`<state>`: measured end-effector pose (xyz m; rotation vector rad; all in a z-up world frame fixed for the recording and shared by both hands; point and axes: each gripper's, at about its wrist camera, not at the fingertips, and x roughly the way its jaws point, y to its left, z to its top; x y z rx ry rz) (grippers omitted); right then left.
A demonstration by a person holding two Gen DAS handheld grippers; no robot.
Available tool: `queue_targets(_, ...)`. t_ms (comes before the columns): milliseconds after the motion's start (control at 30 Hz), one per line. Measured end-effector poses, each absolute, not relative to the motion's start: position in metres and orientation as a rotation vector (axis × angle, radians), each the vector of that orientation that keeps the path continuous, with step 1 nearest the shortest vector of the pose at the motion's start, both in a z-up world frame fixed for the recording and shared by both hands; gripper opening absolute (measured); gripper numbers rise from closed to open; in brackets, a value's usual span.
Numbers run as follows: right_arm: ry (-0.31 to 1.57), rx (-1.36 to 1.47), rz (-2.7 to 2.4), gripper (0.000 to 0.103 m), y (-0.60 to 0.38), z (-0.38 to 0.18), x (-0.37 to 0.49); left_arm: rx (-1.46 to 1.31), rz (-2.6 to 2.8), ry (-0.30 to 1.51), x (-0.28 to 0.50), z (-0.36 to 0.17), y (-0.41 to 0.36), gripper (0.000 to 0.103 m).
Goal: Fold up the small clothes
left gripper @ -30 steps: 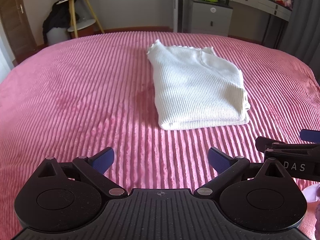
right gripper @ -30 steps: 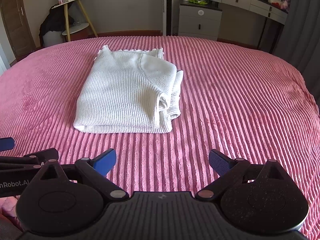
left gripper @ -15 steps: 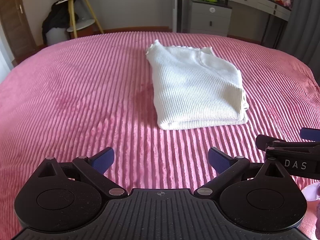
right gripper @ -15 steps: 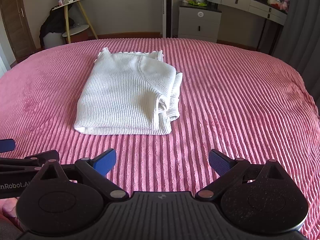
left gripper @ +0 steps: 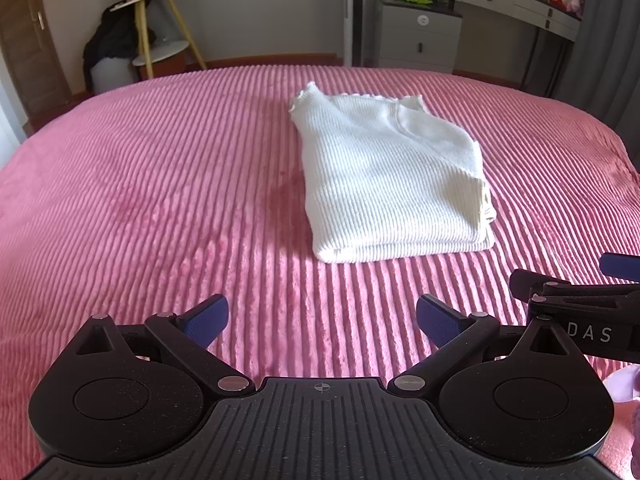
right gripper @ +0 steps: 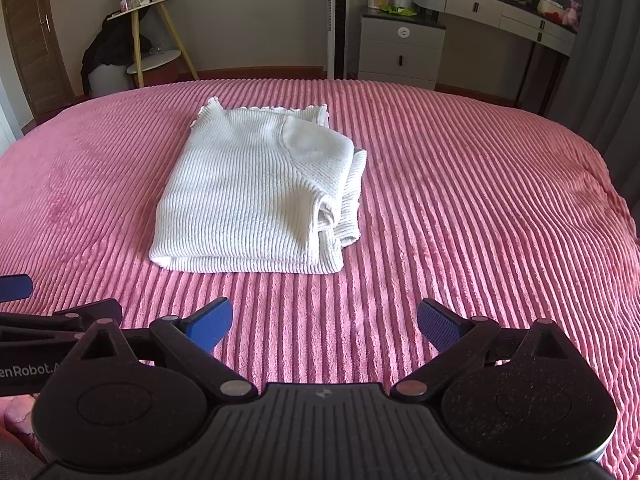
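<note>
Folded white sweater (left gripper: 390, 178) on the pink bedspread (left gripper: 160, 184)

It lies ahead of both wide-apart, empty claws, left gripper (left gripper: 322, 320) and right gripper (right gripper: 325, 322); its long axis runs away from them, scalloped hem farthest.

Pink ribbed bedspread (left gripper: 160, 184), grey nightstand (right gripper: 400, 50), wooden door (right gripper: 32, 40), grey curtain (right gripper: 600, 60)

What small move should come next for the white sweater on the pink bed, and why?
Probably the right gripper should tuck in the loose layers at the white sweater's right edge. The sweater already lies folded on the bed cover; both grippers, the left gripper too, are open and empty.
</note>
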<state>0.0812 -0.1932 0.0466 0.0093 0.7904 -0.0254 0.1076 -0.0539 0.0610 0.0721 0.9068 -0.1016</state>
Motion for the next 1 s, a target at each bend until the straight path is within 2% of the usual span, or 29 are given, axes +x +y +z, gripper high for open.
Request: queue_targets(1000,0.783,0.009,-0.03,0.099,-0.1956,0.0485,0.0813,0.076,-0.099,0.894,0.1087,0.0657,-0.0539,0.103)
